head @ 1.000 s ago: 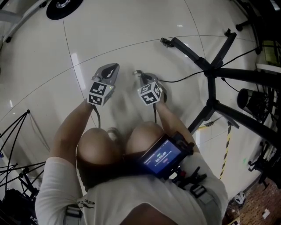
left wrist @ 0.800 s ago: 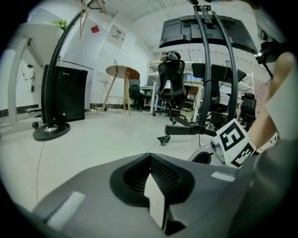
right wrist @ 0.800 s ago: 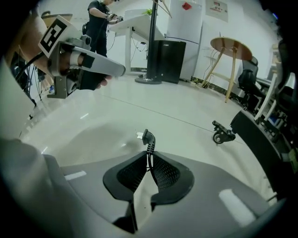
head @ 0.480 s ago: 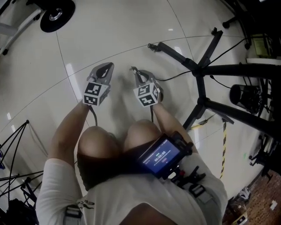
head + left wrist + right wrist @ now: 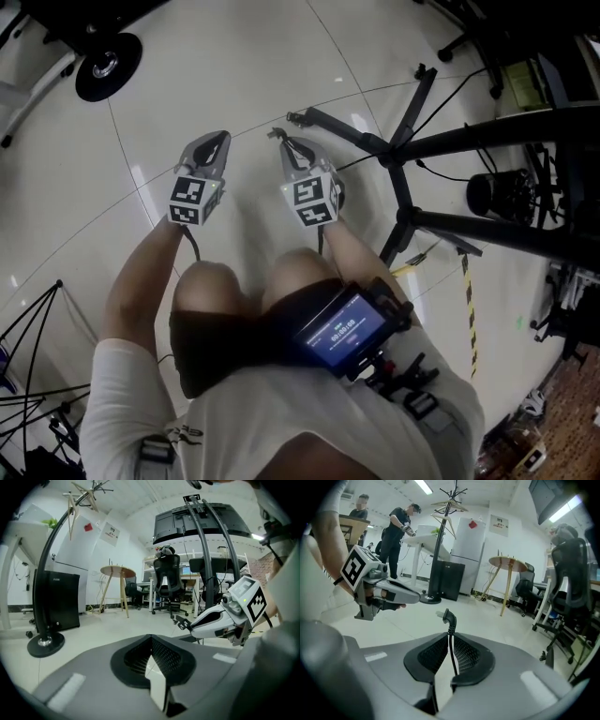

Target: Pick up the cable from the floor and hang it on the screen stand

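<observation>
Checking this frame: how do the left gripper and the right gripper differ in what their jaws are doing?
The left gripper has its jaws shut on nothing; the right gripper has its jaws clamped on a thin black cable. Nothing pokes past the left gripper's tips, while the cable's plug sticks out beyond the right gripper's. Both are held side by side above the pale floor.

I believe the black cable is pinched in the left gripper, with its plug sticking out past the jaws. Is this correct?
Not quite. The cable is pinched in the right gripper, not the left one. The right gripper view shows it between the jaws, with its plug sticking out past them. The left gripper is shut with nothing in it.
</observation>
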`<action>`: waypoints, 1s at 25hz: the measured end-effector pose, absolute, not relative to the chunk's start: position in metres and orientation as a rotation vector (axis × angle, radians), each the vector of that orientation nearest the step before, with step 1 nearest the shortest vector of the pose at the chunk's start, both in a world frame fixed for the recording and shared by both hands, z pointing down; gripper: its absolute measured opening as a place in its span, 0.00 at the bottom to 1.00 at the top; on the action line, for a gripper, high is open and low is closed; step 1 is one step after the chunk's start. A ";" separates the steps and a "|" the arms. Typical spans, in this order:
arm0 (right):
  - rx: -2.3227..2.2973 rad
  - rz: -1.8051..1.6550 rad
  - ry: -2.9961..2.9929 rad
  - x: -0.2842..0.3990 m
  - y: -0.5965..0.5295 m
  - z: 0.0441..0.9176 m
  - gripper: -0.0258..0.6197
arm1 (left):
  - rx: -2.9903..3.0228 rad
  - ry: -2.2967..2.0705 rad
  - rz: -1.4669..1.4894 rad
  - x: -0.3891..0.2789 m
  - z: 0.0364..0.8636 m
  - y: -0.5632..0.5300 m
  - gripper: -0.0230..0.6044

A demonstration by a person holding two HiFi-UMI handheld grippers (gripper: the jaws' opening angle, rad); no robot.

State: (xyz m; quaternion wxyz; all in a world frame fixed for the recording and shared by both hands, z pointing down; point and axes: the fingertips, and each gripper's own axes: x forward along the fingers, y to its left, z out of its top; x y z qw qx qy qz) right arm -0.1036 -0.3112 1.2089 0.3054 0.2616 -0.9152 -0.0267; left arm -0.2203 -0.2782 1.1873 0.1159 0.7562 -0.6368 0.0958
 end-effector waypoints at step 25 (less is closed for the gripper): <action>0.930 -0.230 -2.563 -0.085 -0.333 0.637 0.12 | 2.361 -1.873 0.067 -0.188 0.657 -0.305 0.04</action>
